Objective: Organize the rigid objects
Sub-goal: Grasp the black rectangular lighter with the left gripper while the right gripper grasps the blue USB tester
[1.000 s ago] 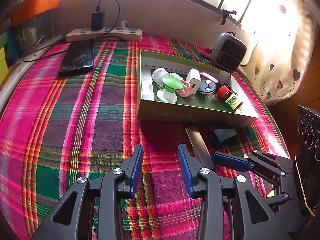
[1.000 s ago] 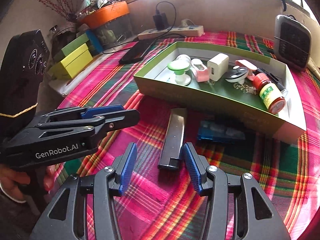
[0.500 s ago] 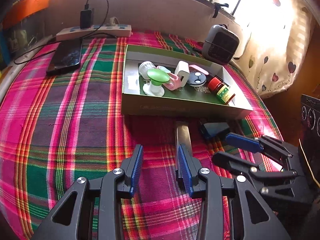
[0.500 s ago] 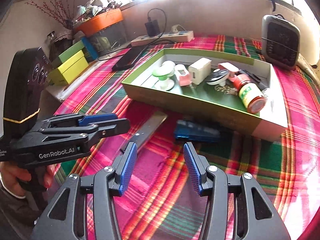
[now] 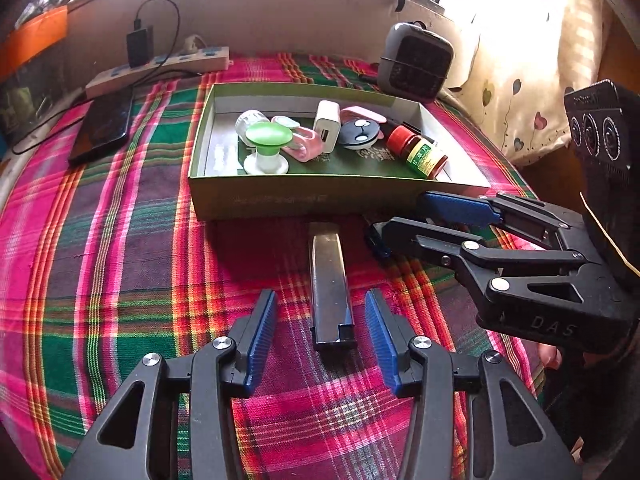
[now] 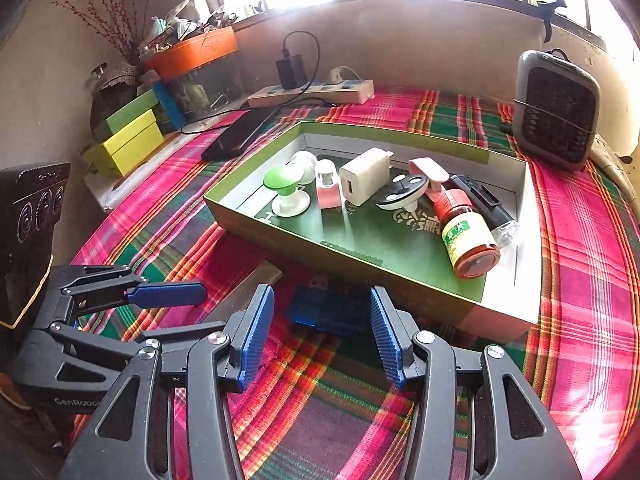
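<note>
Plaid cloth (image 5: 120, 248) spread over table. Green tray (image 5: 336, 200) set toward far edge, filled with small items. Left gripper (image 5: 320, 332) just widened, jaws apart, metal bar (image 5: 330, 284) lying untouched between them on cloth before tray's near wall. Right gripper (image 6: 322, 328) held apart, blue USB device (image 6: 328, 308) framed between pads, ungripped.

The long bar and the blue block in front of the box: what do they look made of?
Bar: probably metal, glossy dark finish; its flat top mirrors the window light. Blue block: likely translucent plastic, slightly see-through, with a USB-like plug at one end. Neither is certain from looks alone.
</note>
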`<state>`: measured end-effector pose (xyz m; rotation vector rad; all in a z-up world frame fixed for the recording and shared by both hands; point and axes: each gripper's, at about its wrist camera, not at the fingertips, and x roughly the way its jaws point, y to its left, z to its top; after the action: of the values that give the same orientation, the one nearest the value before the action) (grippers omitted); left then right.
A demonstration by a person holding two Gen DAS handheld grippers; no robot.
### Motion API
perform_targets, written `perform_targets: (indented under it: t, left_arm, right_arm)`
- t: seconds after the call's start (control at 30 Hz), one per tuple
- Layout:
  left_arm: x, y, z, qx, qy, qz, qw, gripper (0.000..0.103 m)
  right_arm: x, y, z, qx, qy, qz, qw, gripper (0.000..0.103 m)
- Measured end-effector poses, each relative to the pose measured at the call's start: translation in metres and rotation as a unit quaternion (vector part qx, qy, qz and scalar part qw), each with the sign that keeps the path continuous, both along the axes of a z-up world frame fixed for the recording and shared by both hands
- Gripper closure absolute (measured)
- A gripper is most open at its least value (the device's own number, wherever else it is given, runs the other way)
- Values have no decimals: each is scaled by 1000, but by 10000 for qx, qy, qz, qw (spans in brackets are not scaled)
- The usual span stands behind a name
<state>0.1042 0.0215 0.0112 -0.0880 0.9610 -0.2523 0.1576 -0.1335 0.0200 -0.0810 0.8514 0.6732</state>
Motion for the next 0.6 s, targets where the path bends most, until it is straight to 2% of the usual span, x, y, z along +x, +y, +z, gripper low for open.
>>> perform_targets:
  t: [0.13,0.3,0.5,0.6]
  left_arm:
    - [1,-2,0,74,0,-14,10000,58]
    - [1,-4,0,168,-2,-29,9999,58]
    - [1,-1,0,162,-3,-9,9999,58]
    - [1,-1,0,167,-3,-8,9999,58]
  right_arm:
    - [3,6,-1,14,-10,231,9997,53]
    - [4,13,0,-255,-62,545,9982,53]
    - [7,13,1,-205,190,784,9965,53]
    - [5,17,1,-461,-6,730,9963,53]
